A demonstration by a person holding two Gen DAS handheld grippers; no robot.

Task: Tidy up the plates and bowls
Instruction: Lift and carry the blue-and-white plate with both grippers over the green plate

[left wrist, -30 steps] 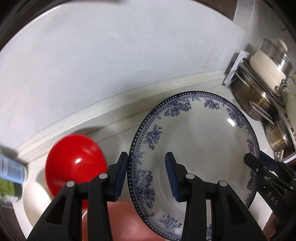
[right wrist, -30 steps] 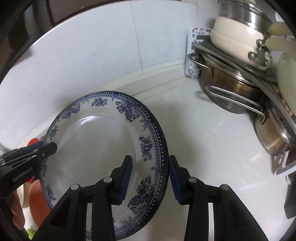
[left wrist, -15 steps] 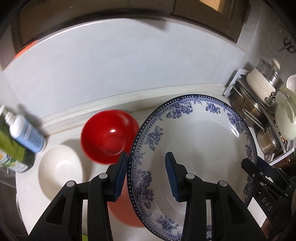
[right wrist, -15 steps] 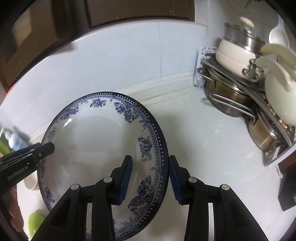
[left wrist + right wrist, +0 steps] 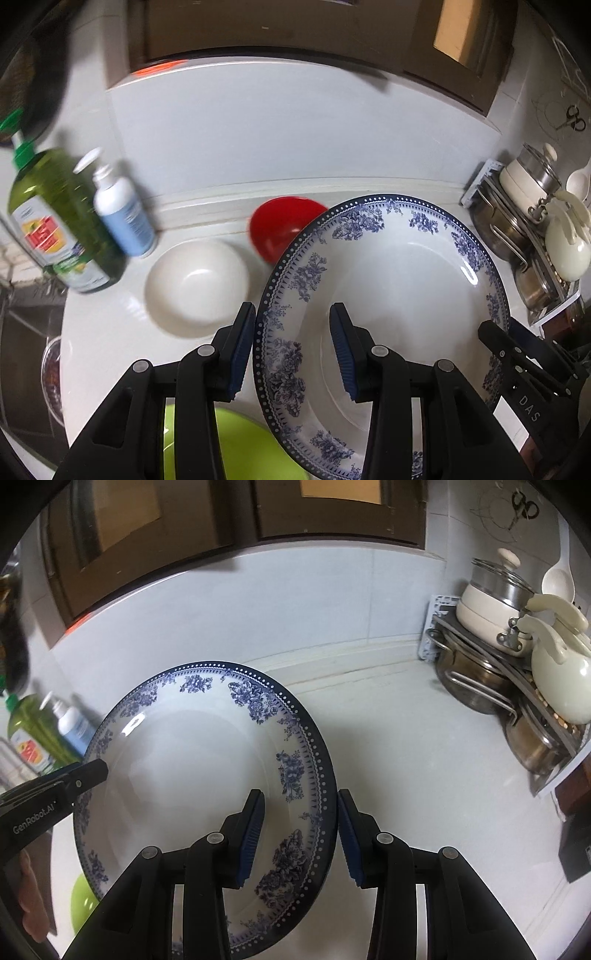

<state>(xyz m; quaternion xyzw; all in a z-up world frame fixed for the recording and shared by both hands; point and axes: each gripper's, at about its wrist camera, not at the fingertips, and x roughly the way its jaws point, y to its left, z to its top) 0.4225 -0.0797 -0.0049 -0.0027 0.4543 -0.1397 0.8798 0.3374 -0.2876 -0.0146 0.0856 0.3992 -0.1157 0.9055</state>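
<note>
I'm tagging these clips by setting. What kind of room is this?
Most likely a home kitchen counter. A rack of stacked pots stands in the corner by the tiled wall, a green dish-soap bottle stands at the left, and both grippers hold a blue-and-white plate near bowls.

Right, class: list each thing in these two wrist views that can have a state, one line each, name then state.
Blue-and-white floral plate: tilted, held off the counter, gripped at both rims.
Left claw: shut on the plate's left rim.
Right claw: shut on the plate's right rim.
White bowl: upright, empty.
Red bowl: upright, partly hidden behind the plate.
Green bowl: mostly hidden.
Cream lidded pot: lid on, on the rack.
</note>
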